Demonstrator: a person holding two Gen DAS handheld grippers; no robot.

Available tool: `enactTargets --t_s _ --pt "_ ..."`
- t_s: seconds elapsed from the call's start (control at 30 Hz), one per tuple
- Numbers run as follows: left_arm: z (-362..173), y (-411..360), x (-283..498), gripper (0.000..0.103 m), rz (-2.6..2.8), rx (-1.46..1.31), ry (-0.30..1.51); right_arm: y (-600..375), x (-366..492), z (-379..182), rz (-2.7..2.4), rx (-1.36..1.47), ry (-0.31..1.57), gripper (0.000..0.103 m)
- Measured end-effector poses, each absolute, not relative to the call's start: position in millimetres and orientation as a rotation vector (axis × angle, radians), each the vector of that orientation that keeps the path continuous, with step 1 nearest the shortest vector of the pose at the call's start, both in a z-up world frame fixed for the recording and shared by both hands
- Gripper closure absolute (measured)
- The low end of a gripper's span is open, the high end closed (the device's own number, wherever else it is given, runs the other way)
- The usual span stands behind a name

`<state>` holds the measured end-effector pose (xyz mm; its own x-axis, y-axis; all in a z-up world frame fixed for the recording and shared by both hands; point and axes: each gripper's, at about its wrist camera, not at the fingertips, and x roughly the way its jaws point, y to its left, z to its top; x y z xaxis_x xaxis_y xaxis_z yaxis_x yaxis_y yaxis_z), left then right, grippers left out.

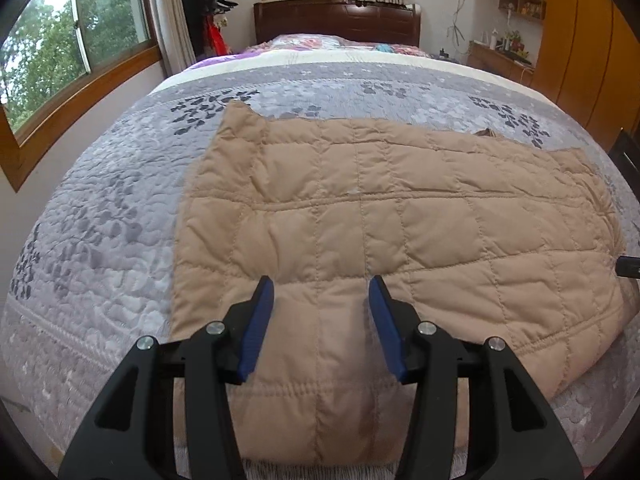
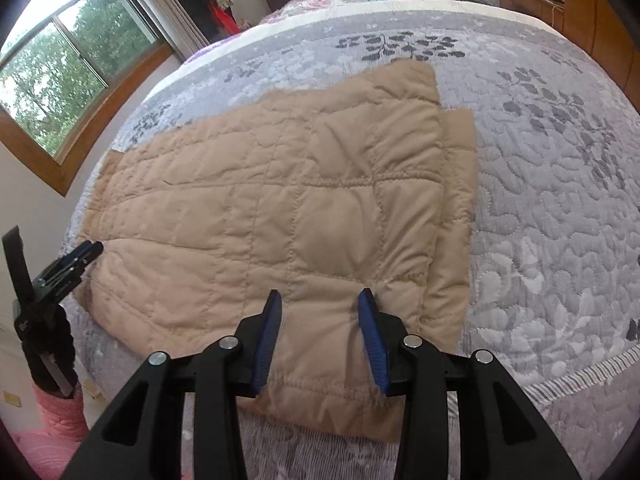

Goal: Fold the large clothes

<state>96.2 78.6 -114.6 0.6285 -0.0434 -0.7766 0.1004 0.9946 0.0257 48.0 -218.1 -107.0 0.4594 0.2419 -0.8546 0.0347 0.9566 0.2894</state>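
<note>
While jaws gape | left hand-held gripper [image 1: 321, 292], right hand-held gripper [image 2: 320, 300] | over jacket [image 1: 400, 216]

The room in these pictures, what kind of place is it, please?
Most likely a home bedroom: a large bed with a grey quilted cover and a dark wooden headboard, a coat stand beside the window.

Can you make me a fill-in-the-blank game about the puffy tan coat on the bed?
1. The tan quilted coat lies spread on a bedspread patterned with grey ____.
2. The pads on the fingers of the right gripper are coloured ____.
3. Through the window you can see green ____.
4. The headboard at the far end of the bed is made of dark ____.

Missing words: leaves; blue; trees; wood
</note>
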Motion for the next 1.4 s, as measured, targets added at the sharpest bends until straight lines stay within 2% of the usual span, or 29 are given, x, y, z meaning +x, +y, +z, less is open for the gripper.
enactTargets --t_s 0.5,0.67,0.9,1.07,1.4 --pt "-90 101 40 0.046 0.022 0.048 0.883 -241 23 -91 0.100 0.279 1.082 0.059" --pt "-102 127 24 0.045 0.013 -0.117 0.967 -242 21 -107 0.092 0.275 1.125 0.059" --pt "-136 166 16 0.045 -0.071 -0.481 1.044 -242 25 -121 0.092 0.257 1.148 0.059" --pt "-153 181 23 0.041 -0.093 -0.654 1.012 -243 27 -123 0.096 0.254 1.148 0.059" --pt "-172 204 32 0.039 -0.110 -0.898 0.883 -244 29 -125 0.102 0.257 1.153 0.059"
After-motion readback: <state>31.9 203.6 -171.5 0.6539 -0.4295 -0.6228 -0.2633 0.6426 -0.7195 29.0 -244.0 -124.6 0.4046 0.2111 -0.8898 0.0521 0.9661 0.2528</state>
